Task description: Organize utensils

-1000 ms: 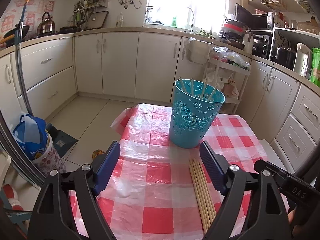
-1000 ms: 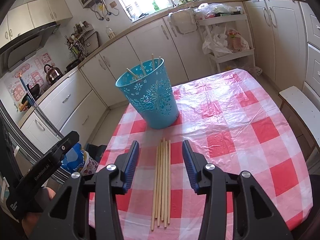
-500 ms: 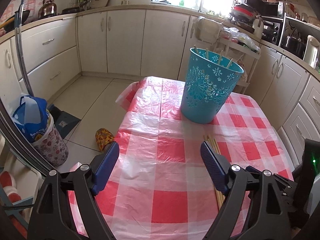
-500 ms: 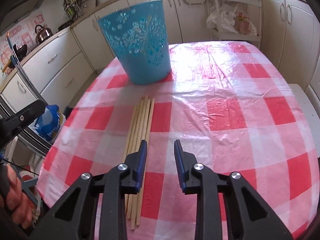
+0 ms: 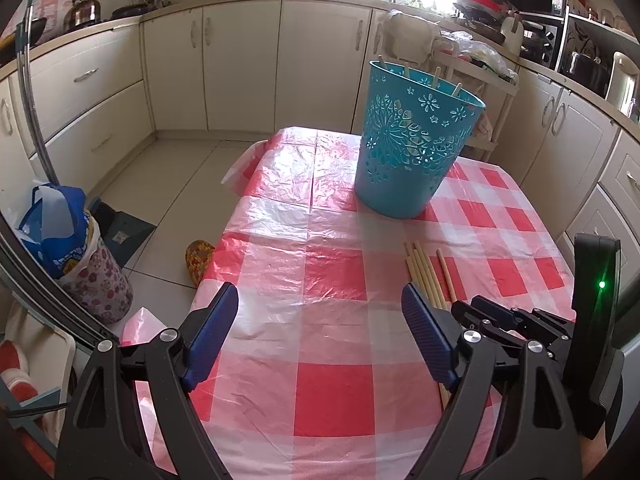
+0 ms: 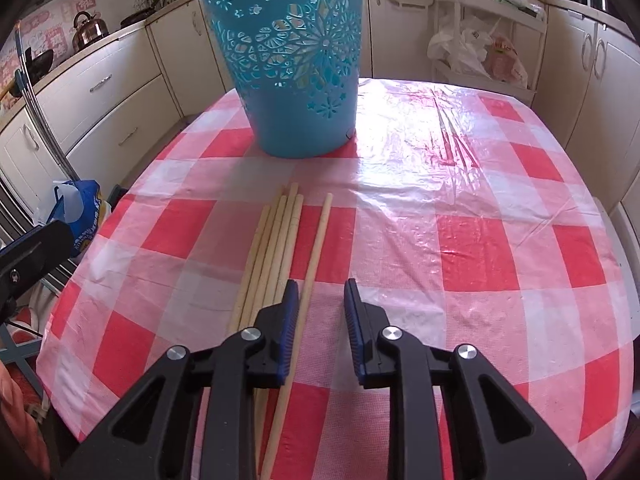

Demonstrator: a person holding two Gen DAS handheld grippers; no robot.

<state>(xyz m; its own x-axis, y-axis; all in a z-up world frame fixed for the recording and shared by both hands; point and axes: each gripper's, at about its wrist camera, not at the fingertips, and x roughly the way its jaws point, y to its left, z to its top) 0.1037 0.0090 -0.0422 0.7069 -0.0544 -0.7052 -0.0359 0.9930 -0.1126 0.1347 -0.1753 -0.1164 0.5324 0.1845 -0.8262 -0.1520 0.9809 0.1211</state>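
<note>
Several pale wooden chopsticks [image 6: 276,240] lie side by side on the red-and-white checked tablecloth [image 6: 460,248]. One chopstick [image 6: 316,240] lies slightly apart on their right. My right gripper [image 6: 321,296] is low over the table, open narrowly, with that single chopstick passing between its fingers, untouched as far as I can see. A turquoise perforated basket [image 6: 296,64] stands beyond, with several chopsticks upright in it [image 5: 434,76]. My left gripper [image 5: 320,312] is wide open and empty above the table's near left part; the chopsticks [image 5: 424,276] lie beside its right finger.
The table's left edge drops to the tiled floor [image 5: 168,184], where a blue bag [image 5: 56,232] and a slipper [image 5: 198,260] lie. Kitchen cabinets [image 5: 240,68] surround the table. A white shelf cart [image 6: 480,28] with bags stands behind.
My right gripper has come down and forward over the chopsticks and narrowed its jaws around the rightmost one. My left gripper has drawn back and tilted down, staying open.
</note>
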